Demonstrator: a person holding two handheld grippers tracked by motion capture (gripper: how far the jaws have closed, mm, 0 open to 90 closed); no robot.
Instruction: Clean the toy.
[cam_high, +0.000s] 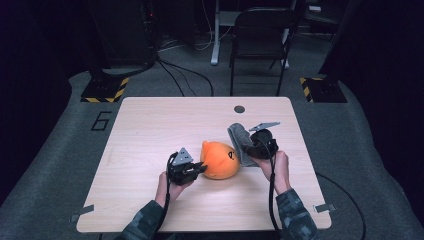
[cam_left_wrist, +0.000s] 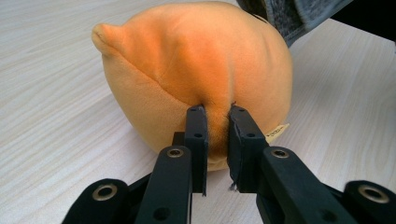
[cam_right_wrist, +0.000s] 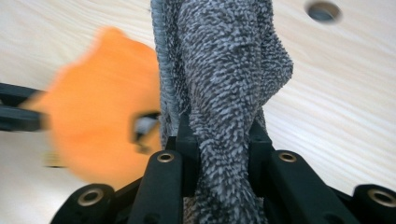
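An orange plush toy (cam_high: 220, 160) lies near the middle of the wooden table (cam_high: 150, 125). My left gripper (cam_high: 200, 169) is at its left side, shut on a pinch of the orange plush (cam_left_wrist: 205, 70) between its jaws (cam_left_wrist: 217, 135). A grey towel (cam_high: 241, 140) lies just right of the toy. My right gripper (cam_high: 252, 147) is shut on a fold of that grey towel (cam_right_wrist: 224, 70), which rises between its jaws (cam_right_wrist: 219, 140). In the right gripper view the orange toy (cam_right_wrist: 98, 121) shows blurred to the left of the cloth.
A round cable hole (cam_high: 239, 109) sits near the table's far edge, also visible as a hole (cam_right_wrist: 322, 10) in the right gripper view. A black folding chair (cam_high: 260, 40) stands beyond the table. Cables trail from both grippers toward the near edge.
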